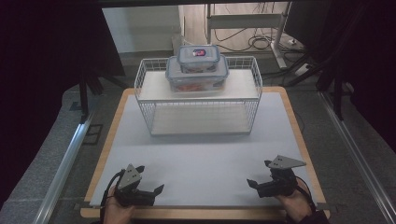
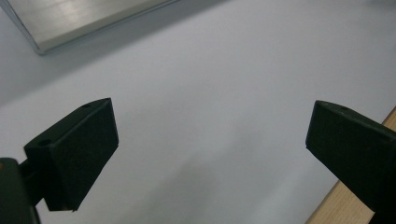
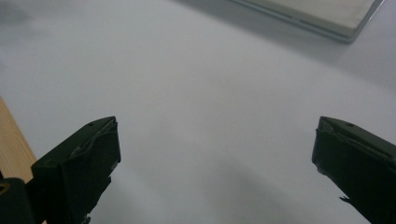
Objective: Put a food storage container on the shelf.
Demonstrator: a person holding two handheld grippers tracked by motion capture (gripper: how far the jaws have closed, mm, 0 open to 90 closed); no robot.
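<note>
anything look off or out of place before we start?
Nothing stands out. Two lidded containers, the small container stacked squarely on the large container, sit level on the wire rack. Both lids look seated, no spill on the mat. The left hand-held gripper and right hand-held gripper are open, holding nothing.

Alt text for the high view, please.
Two stacked clear containers, the small container atop the large container, sit on a white wire shelf rack at the table's far side. Near the front edge, left gripper and right gripper rest open.
</note>
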